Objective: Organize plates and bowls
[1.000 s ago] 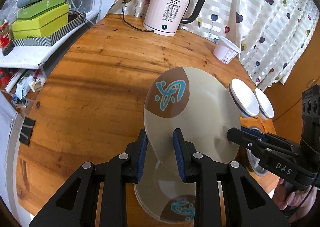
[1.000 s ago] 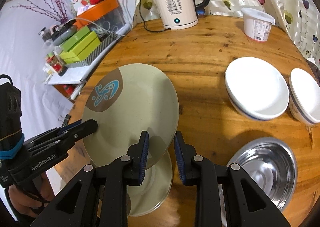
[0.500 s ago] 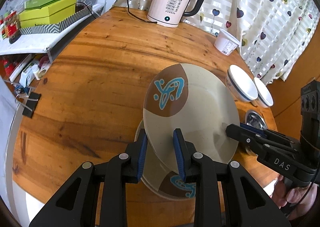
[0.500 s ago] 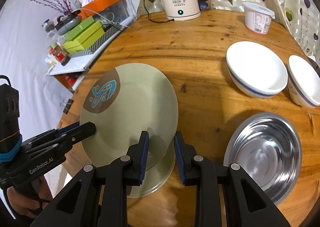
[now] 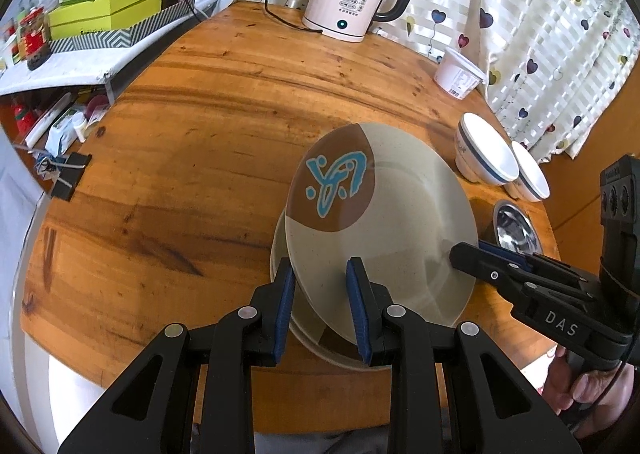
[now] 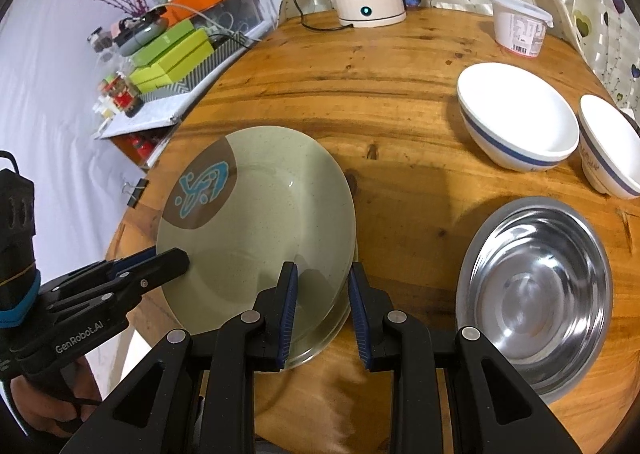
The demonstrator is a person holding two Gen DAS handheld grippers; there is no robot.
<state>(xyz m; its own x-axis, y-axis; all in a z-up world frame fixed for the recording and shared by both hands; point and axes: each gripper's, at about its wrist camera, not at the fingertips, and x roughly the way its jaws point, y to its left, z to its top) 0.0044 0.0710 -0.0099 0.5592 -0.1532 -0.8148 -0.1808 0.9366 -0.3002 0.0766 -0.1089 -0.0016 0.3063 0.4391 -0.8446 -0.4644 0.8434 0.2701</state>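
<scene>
Both grippers, left and right, pinch the top plate rim, fingers narrow, holding it level over the lower plate at six o'clock for stacking.

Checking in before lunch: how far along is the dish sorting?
Partly done. One plate already lies on the table. Both claws, left and right, hold a second plate tilted just above it. The white bowls and steel bowl remain unstacked.
</scene>
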